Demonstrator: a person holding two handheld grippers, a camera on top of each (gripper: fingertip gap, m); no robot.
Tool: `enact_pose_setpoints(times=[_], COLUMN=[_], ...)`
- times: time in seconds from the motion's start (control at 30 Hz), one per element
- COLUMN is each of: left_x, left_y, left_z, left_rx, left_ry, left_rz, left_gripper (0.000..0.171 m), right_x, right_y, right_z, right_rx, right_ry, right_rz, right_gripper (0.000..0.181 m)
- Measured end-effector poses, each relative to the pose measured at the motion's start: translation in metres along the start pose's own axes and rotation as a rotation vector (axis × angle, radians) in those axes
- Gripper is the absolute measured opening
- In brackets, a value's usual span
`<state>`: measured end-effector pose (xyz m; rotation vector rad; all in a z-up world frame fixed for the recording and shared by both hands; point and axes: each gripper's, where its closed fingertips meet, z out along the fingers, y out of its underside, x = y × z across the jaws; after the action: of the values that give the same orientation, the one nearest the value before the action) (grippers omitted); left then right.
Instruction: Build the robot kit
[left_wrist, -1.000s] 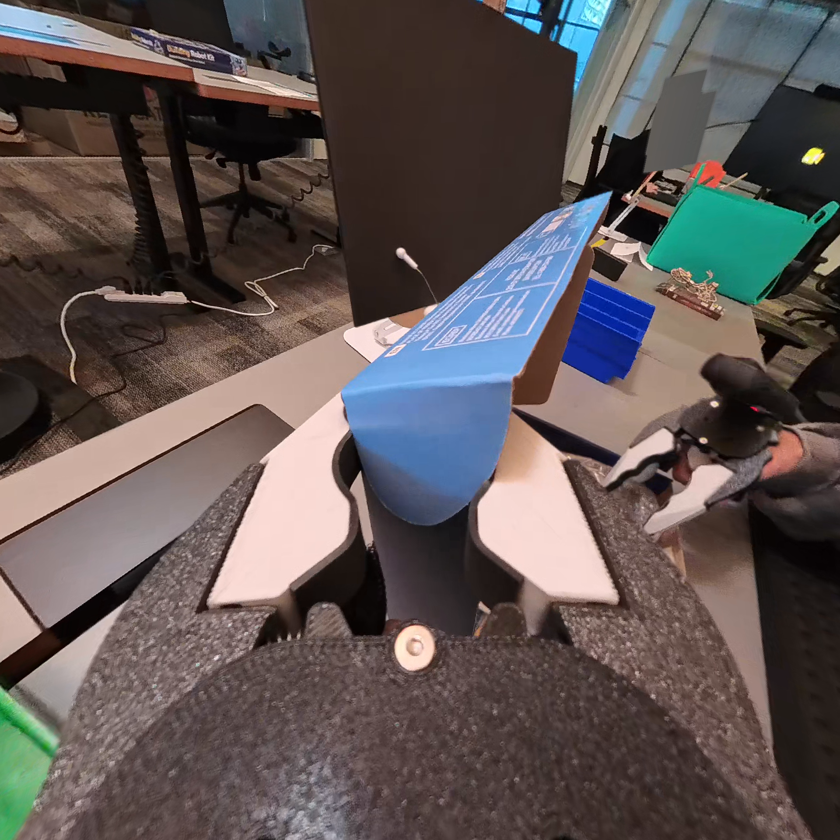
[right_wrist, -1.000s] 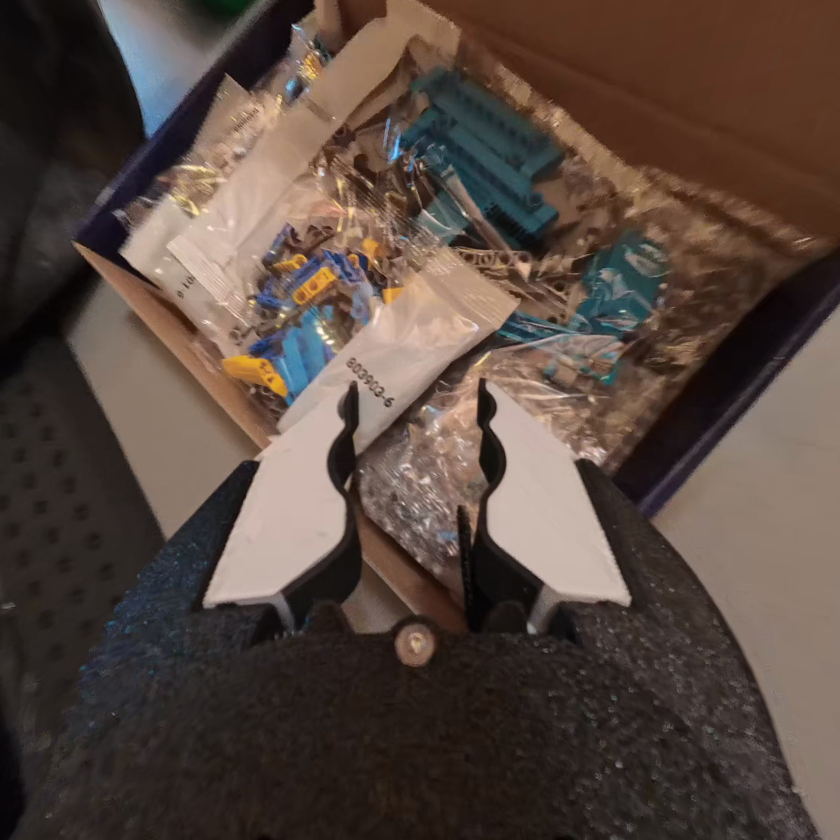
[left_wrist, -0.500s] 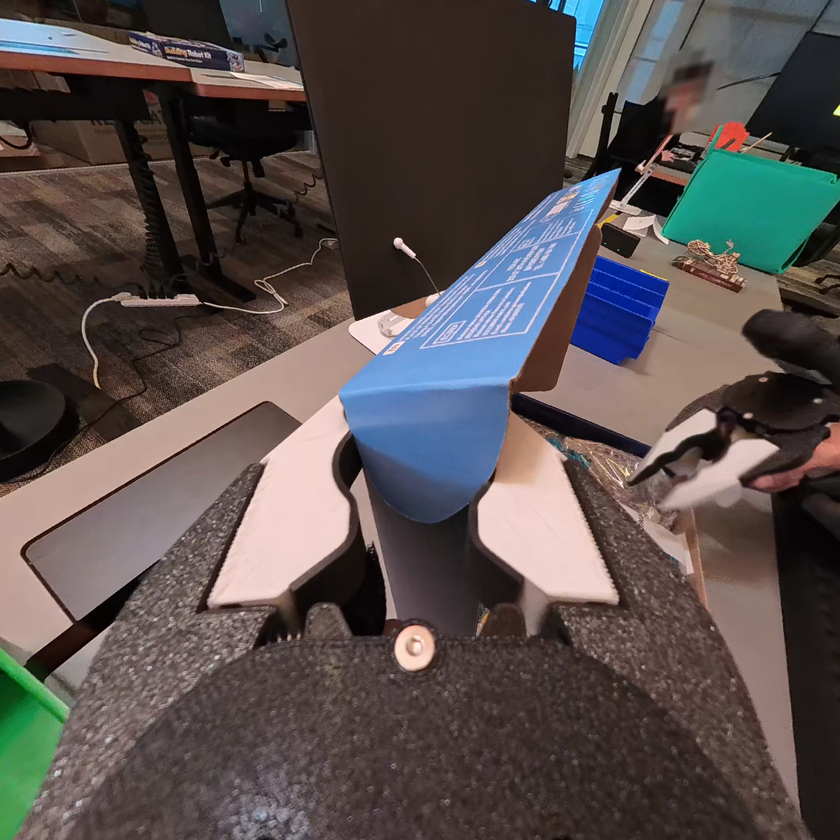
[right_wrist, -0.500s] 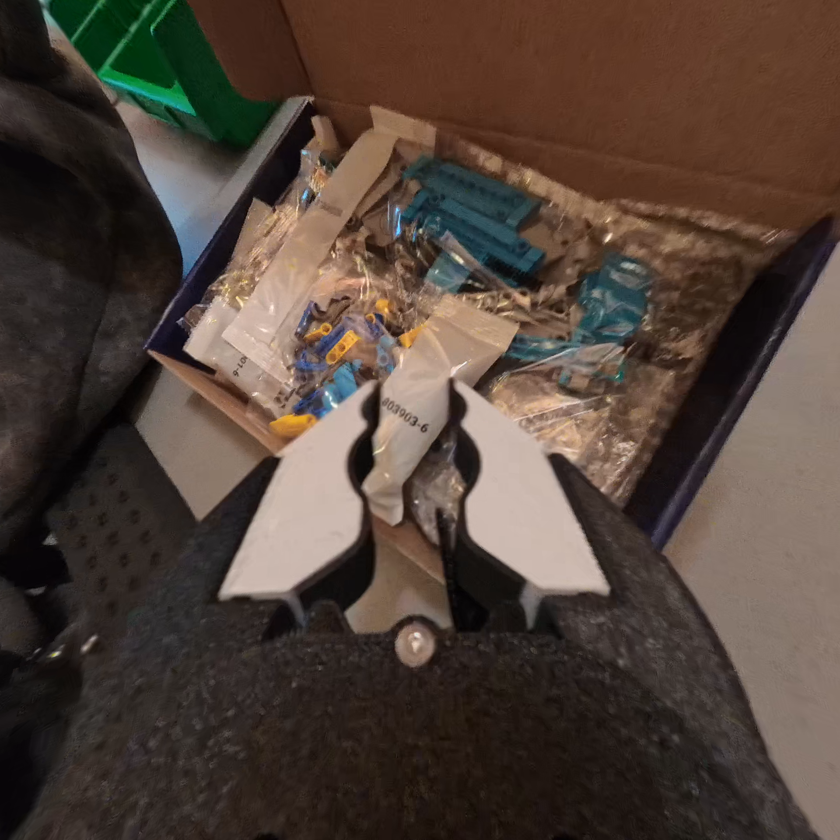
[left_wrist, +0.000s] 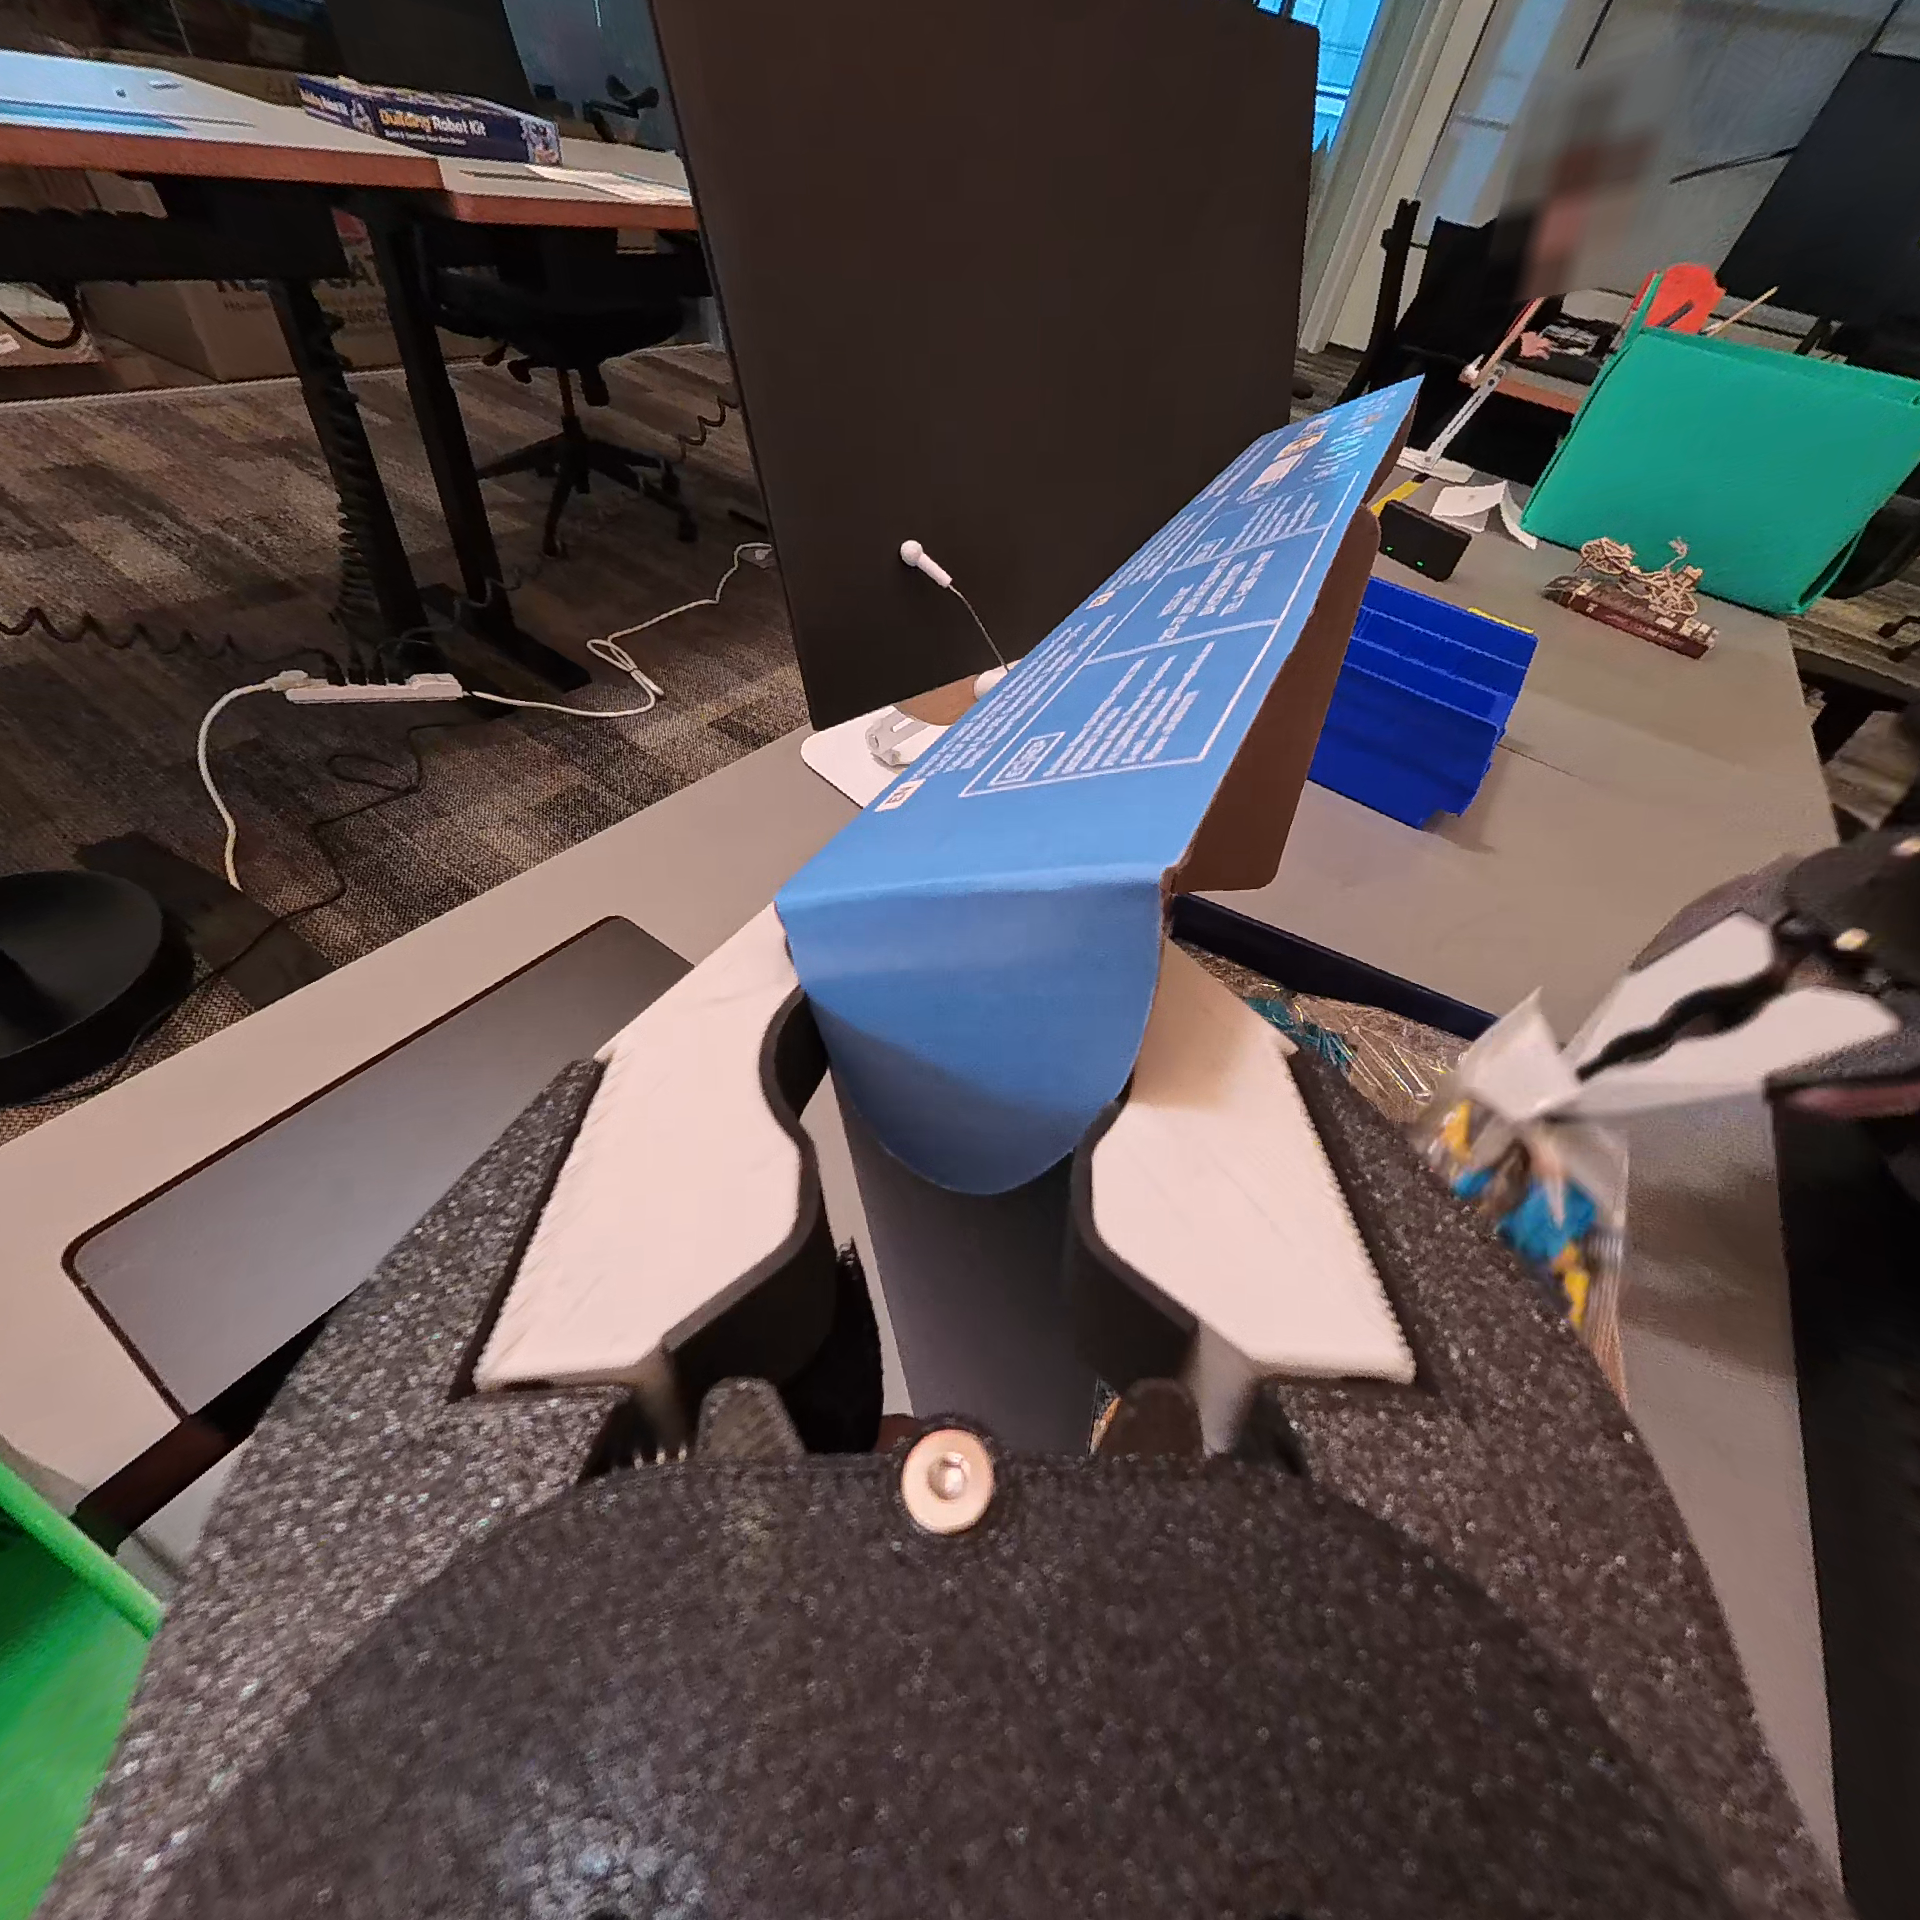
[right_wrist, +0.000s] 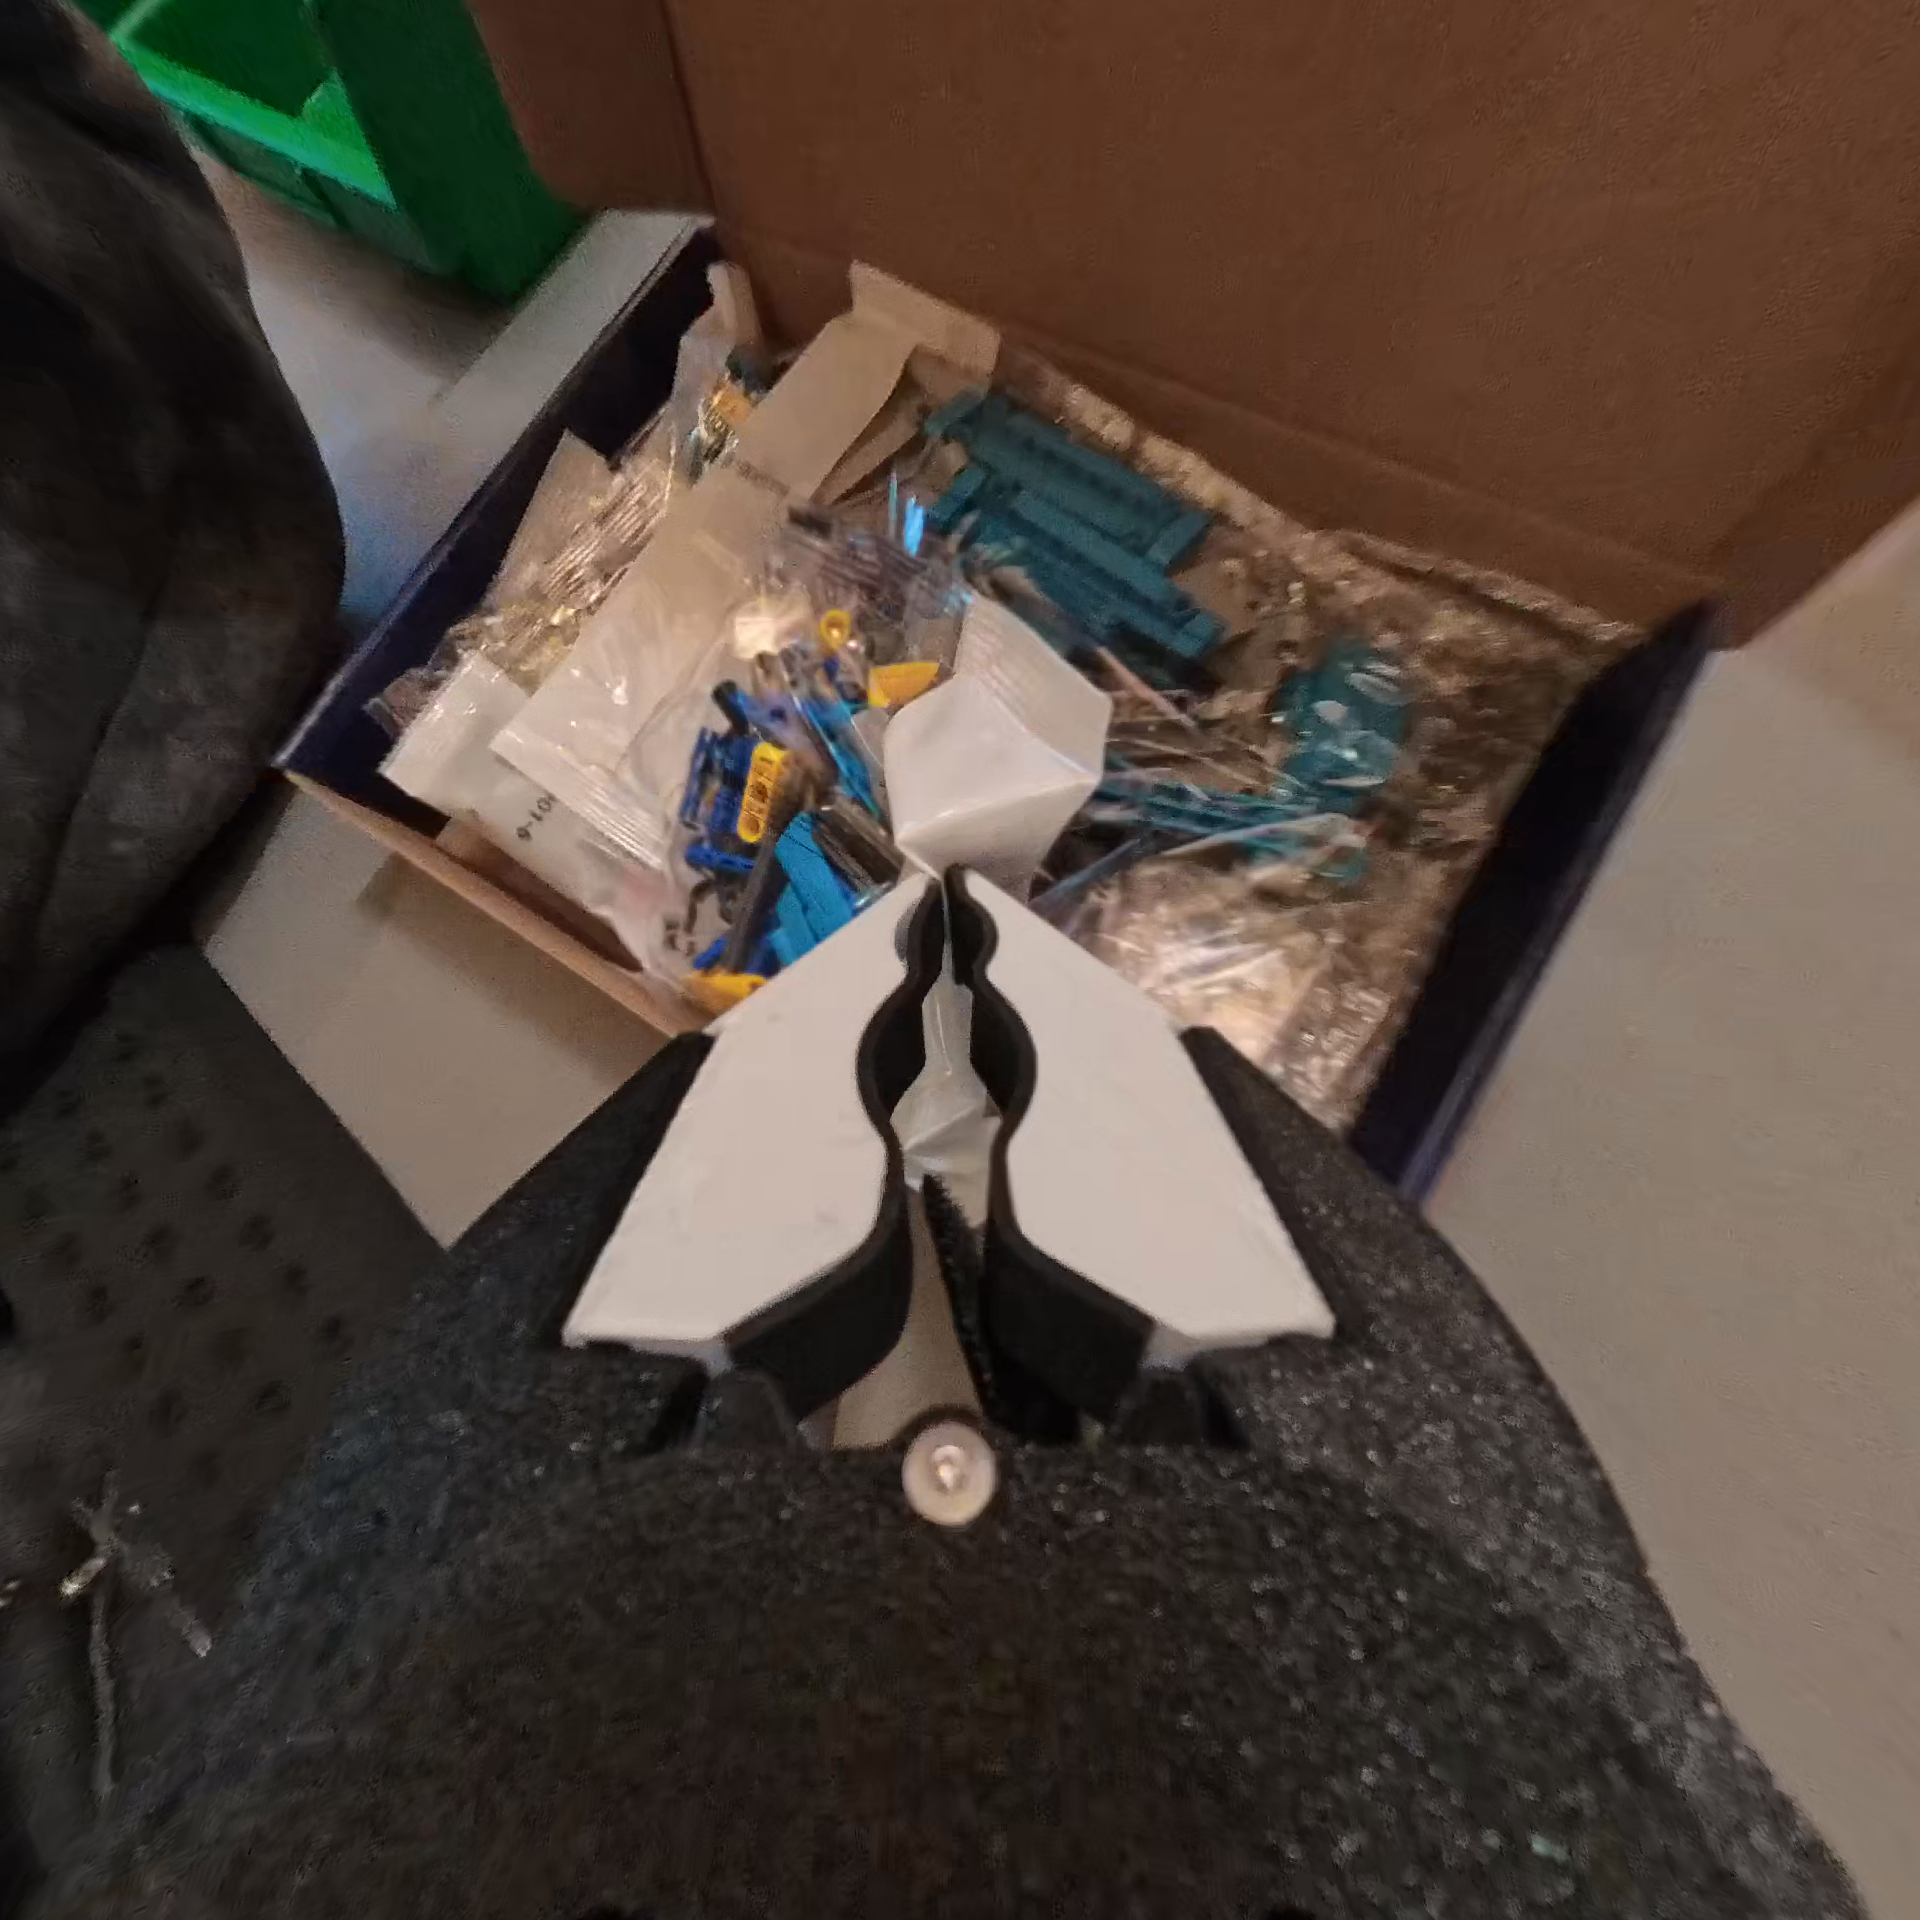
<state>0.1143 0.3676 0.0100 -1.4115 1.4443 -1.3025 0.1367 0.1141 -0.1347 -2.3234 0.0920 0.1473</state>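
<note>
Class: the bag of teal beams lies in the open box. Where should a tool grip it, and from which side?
Probably pinch the loose film at the near edge of the bag of teal beams, coming down from the front: the raised lid stands close behind, and the beams look too wide to span.

grey table (left_wrist: 1621, 862), open box (right_wrist: 1538, 831), blue bins (left_wrist: 1423, 707)

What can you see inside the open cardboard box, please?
Inside the box lie clear bags of parts: teal beams, a blue and yellow bag pinched by the right gripper. Bags hide the box floor.
</note>
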Motion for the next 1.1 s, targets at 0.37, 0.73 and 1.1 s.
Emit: enact_pose_setpoints(times=[0.37,0.73,1.1], left_x=[0.001,0.002,0.002], left_y=[0.0,0.001,0.0], left_z=[0.0,-0.001,-0.001], left_rx=[-0.006,-0.015,-0.009], left_ry=[-0.003,-0.01,-0.006], left_rz=[0.011,0.027,0.022], left_gripper=[0.044,0.044,0.045], right_x=[0.148,0.181,0.029], right_y=[0.109,0.116,0.049], right_z=[-0.141,-0.138,0.015], right_rx=[0.06,0.024,-0.24], right_ry=[0.253,0.595,0.177], right_rz=[0.4,0.244,-0.367], right_gripper=[0.0,0.054,0.065])
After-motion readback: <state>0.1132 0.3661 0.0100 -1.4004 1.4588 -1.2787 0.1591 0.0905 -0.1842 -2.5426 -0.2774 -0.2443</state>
